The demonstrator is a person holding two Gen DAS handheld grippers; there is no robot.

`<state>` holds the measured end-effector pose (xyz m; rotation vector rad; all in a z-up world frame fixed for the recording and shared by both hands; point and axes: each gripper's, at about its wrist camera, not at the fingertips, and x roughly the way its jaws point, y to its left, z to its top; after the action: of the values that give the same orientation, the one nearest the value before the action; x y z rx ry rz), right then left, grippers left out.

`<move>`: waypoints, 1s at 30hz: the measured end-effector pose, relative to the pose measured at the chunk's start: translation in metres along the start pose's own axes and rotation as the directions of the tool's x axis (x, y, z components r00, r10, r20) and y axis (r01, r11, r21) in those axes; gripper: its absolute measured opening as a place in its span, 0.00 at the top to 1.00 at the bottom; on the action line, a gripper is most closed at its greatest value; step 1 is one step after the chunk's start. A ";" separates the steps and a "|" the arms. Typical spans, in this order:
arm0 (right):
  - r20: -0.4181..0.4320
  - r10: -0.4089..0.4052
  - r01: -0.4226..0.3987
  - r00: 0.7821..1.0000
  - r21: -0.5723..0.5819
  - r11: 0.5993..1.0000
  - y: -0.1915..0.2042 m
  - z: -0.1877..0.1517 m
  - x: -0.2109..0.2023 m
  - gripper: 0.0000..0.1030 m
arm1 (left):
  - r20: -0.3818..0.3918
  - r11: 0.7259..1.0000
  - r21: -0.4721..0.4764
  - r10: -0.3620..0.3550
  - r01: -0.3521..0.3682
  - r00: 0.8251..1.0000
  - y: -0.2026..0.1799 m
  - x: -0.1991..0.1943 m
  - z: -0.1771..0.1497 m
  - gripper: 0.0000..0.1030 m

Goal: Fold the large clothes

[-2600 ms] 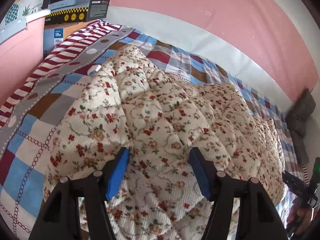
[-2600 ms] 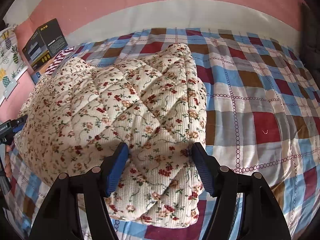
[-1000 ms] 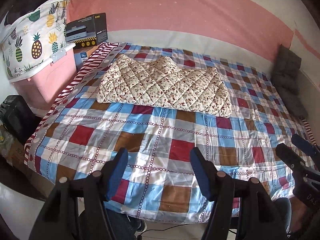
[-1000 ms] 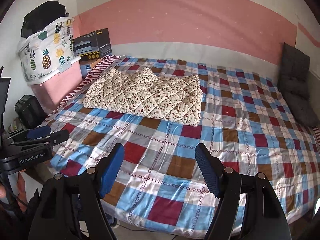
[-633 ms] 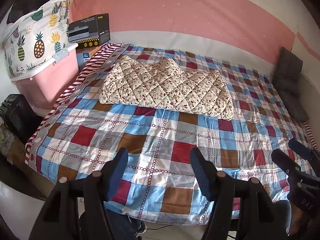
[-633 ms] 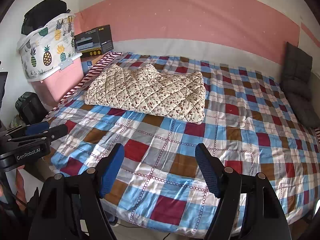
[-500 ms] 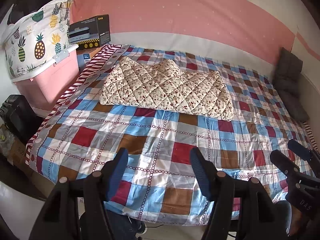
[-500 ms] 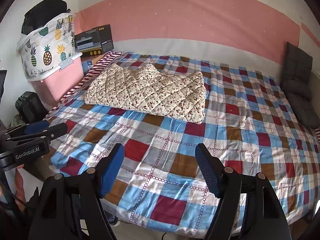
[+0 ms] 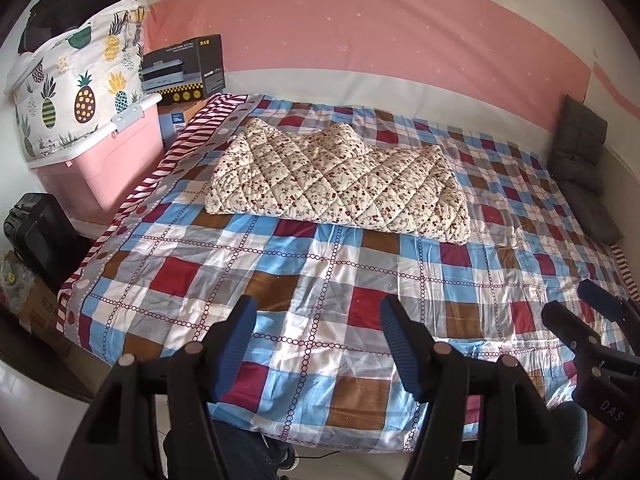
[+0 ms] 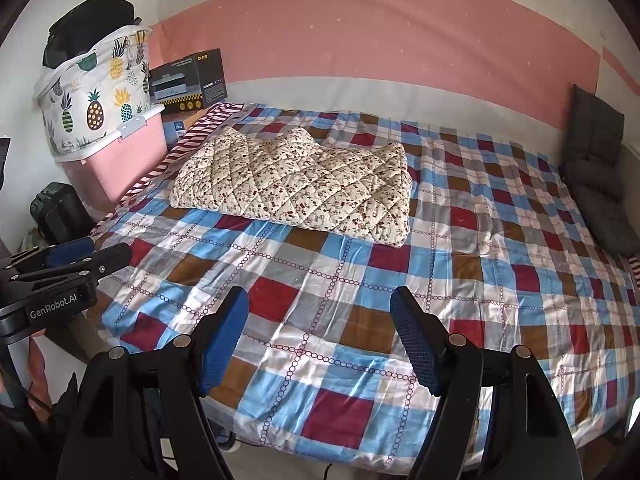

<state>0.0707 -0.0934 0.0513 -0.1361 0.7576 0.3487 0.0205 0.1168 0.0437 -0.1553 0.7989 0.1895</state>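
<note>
The left claw [image 9: 316, 340] hangs over the near edge of the bed with its two blue-padded fingers [image 9: 236, 336] spread wide apart and nothing between them. The right claw [image 10: 318, 338] hangs the same way, its fingers [image 10: 412, 340] parted and empty, with only the checked bedspread [image 10: 360, 300] showing through the gap. Each claw appears in the other's view: the right claw at about 4 o'clock in the left view [image 9: 592, 320], the left claw at about 9 o'clock in the right view [image 10: 68, 260]; both are near the foot of the bed and neither touches the cloth.

Beyond the fingers, the bedspread [image 9: 320, 272] of red, blue, brown and grey squares runs up toward 12 o'clock, wrinkled in places. On its far half lies the folded quilt [image 9: 340, 184], cream with small red flowers and diamond stitching, a flat, thick bundle well apart from both claws. In the left view it sits at about 12 o'clock; in the right view [image 10: 296, 184] at about 11 o'clock.

At 10 o'clock a pink bin [image 9: 104, 152] stands beside the bed with a pineapple-print bag [image 9: 76, 92] on top and a dark box [image 9: 184, 70] behind it. At 2 o'clock grey cushions [image 10: 596, 168] lean against the wall [image 10: 360, 32], which is pink above a pale lower band.
</note>
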 end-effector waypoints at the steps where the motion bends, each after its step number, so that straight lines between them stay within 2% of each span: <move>1: 0.001 -0.002 0.002 1.000 -0.001 1.000 0.000 0.000 0.000 0.29 | 0.002 1.000 -0.001 0.002 -0.002 1.000 0.000 0.000 0.000 0.36; 30: -0.002 -0.002 0.002 1.000 -0.002 1.000 0.003 -0.002 0.001 0.29 | -0.012 0.999 -0.039 -0.009 0.009 1.000 0.003 -0.001 -0.002 0.36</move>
<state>0.0689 -0.0907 0.0497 -0.1388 0.7594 0.3474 0.0180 0.1195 0.0425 -0.1973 0.8071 0.1961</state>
